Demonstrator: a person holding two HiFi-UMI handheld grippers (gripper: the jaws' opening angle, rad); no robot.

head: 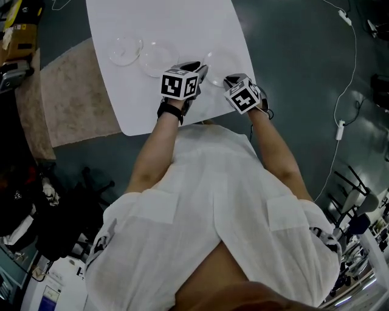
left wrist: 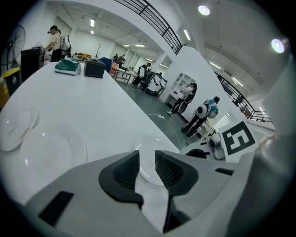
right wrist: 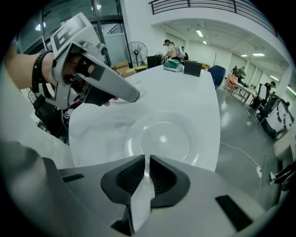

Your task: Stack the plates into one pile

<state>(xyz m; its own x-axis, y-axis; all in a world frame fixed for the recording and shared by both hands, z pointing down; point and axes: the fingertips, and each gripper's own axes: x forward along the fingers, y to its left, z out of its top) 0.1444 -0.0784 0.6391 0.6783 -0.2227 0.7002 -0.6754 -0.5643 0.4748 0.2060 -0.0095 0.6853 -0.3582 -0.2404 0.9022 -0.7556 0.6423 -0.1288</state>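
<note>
Three clear plates lie apart on the white table (head: 200, 18): a left plate (head: 124, 50), a middle plate (head: 157, 59) and a right plate (head: 223, 61). My left gripper (head: 200, 68) hovers between the middle and right plates. Its jaws stand open with nothing pressed between them, and the right plate (left wrist: 150, 146) shows just past the left gripper (left wrist: 147, 166). My right gripper (head: 226, 80) is at the right plate's near rim. In the right gripper view the right gripper (right wrist: 147, 169) is closed to a thin slit, with the plate's (right wrist: 162, 139) near rim running in between the tips.
The table's right edge (right wrist: 217, 139) drops to the grey floor just beside the right plate. A green object (left wrist: 68, 67) and a black box (left wrist: 95, 69) sit at the table's far end. A beige rug (head: 73, 91) lies left of the table, and a cable (head: 340, 130) trails on the floor at right.
</note>
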